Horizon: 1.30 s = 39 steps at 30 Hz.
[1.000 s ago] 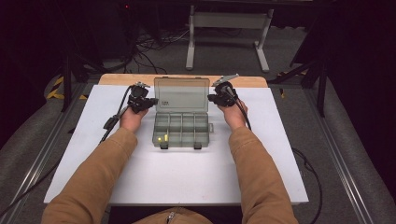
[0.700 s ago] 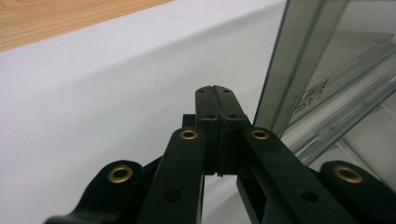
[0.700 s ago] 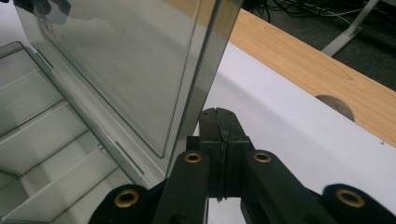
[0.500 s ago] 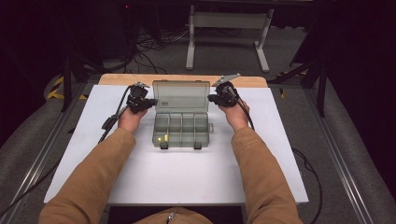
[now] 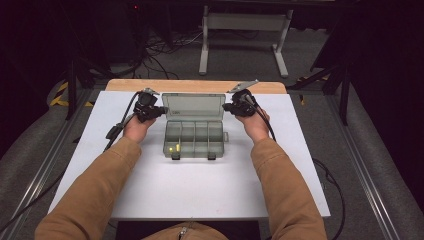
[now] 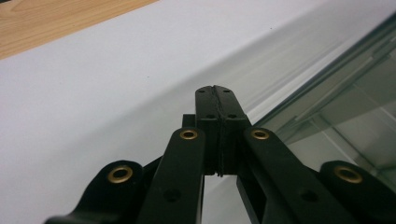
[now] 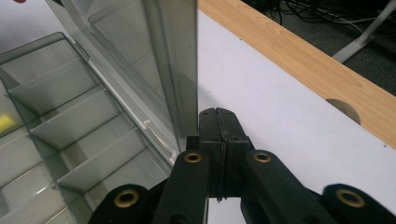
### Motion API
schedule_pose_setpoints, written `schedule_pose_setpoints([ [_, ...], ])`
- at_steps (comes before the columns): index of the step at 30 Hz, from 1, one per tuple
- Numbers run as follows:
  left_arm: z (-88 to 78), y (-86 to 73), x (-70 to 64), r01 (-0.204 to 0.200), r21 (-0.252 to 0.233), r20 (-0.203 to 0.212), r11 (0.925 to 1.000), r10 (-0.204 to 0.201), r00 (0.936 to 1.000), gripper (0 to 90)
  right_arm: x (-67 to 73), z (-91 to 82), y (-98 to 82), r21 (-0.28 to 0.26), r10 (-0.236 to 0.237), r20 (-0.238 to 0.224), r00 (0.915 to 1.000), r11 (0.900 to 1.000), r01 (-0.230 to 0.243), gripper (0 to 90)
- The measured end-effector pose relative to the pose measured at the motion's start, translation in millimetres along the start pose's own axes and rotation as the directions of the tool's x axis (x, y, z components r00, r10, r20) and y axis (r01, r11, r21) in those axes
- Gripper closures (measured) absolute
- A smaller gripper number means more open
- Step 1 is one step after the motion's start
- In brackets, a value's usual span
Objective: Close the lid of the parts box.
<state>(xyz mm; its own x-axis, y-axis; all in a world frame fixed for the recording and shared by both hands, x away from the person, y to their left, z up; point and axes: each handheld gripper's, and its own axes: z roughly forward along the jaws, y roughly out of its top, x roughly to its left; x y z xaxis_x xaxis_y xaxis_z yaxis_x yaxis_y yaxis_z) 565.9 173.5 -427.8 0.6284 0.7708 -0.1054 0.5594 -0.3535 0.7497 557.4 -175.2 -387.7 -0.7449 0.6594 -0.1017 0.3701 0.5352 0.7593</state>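
A clear grey compartment box (image 5: 194, 138) lies open at the middle of the white table, its lid (image 5: 194, 106) standing up at the back. A small yellow piece (image 5: 173, 148) rests in a front-left compartment and shows as a yellow patch (image 7: 5, 122) in the right gripper view. My left gripper (image 5: 161, 110) is shut, its tips beside the lid's left edge (image 6: 327, 88), with nothing between the jaws (image 6: 215, 89). My right gripper (image 5: 226, 108) is shut too, its tips (image 7: 219, 112) against the lid's right edge (image 7: 182, 70), holding nothing.
The white table top (image 5: 200, 190) has bare room in front of the box. A wooden strip (image 5: 190, 85) runs along the far edge, with a round hole (image 7: 343, 109) in it. Cables and a metal stand (image 5: 245, 30) lie on the floor behind.
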Motion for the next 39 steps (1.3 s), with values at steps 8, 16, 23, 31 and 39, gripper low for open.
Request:
schedule_pose_setpoints([
  [8, -7.6, -0.8, -2.4, -0.02, 0.0, 0.023, 0.9998, 0.02, 0.9995, 89.6, 6.1, -6.5, -2.7, 0.005, -0.021, -0.021, 0.9996, 1.0, 0.021, 90.0],
  [16, -15.2, -0.7, -6.8, -0.055, -0.005, 0.03, 0.9985, 0.055, 0.998, 89.7, 11.1, -12.5, -5.4, 0.008, -0.033, -0.044, 0.9985, 0.999, 0.034, 90.0],
  [23, -23.0, -5.6, -10.7, -0.065, -0.005, 0.058, 0.9979, 0.065, 0.9962, 89.6, 20.0, -19.4, -9.4, 0.013, -0.064, -0.067, 0.9957, 0.998, 0.065, 90.0],
  [31, -34.8, -10.8, -17.5, -0.073, -0.014, 0.086, 0.9972, 0.074, 0.9936, 89.7, 33.2, -30.5, -10.9, -0.001, -0.088, -0.09, 0.9921, 0.996, 0.089, 90.0],
  [39, -45.2, -17.5, -25.6, -0.066, -0.008, 0.142, 0.9978, 0.067, 0.9876, 89.7, 45.7, -36.5, -14.1, 0.009, -0.096, -0.12, 0.9881, 0.995, 0.098, 90.0],
])
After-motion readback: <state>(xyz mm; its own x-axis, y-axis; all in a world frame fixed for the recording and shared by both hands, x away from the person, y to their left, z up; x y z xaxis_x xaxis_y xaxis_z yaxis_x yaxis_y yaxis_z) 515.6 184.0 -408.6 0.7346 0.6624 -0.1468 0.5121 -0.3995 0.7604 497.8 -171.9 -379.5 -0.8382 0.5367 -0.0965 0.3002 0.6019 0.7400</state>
